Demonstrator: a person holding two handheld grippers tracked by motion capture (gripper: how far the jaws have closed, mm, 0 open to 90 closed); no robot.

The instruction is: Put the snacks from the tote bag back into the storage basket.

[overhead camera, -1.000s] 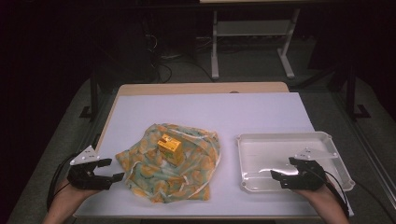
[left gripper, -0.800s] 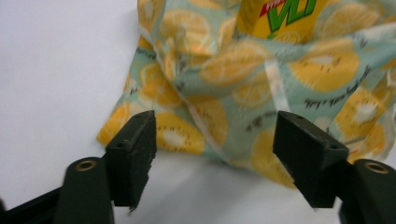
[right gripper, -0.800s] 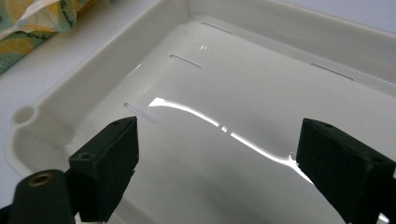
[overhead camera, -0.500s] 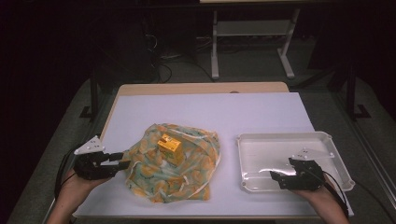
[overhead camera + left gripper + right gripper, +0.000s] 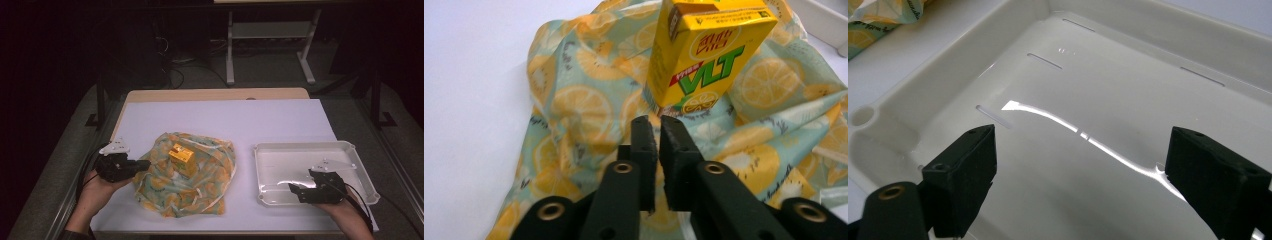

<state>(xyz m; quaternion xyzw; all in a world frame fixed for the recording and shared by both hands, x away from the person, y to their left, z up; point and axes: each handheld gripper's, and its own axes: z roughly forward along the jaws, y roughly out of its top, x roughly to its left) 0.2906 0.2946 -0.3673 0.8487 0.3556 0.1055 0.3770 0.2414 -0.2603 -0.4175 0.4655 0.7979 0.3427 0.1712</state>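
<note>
Left gripper (image 5: 653,131) jaws have just closed, seemingly pinching lemon-print cloth (image 5: 185,175) edge; juice carton (image 5: 181,158) stands upright on cloth mid-bench. Right gripper (image 5: 1080,172) jaws spread wide over empty tray (image 5: 345,150). Judged early: carton not yet trayed

In the high view we see a bright white table top (image 5: 220,120) ringed by a near-black room, the edges falling off into grainy shadow. Light comes from overhead: a glare streak crosses the glossy white plastic tray (image 5: 1128,65), which we also see shining in the high view (image 5: 280,182). In the left gripper view the yellow drink carton (image 5: 704,55) is fairly sharp, while the black jaws in the foreground blur softly, as does the lemon-print cloth (image 5: 574,105) towards the frame edges
</note>
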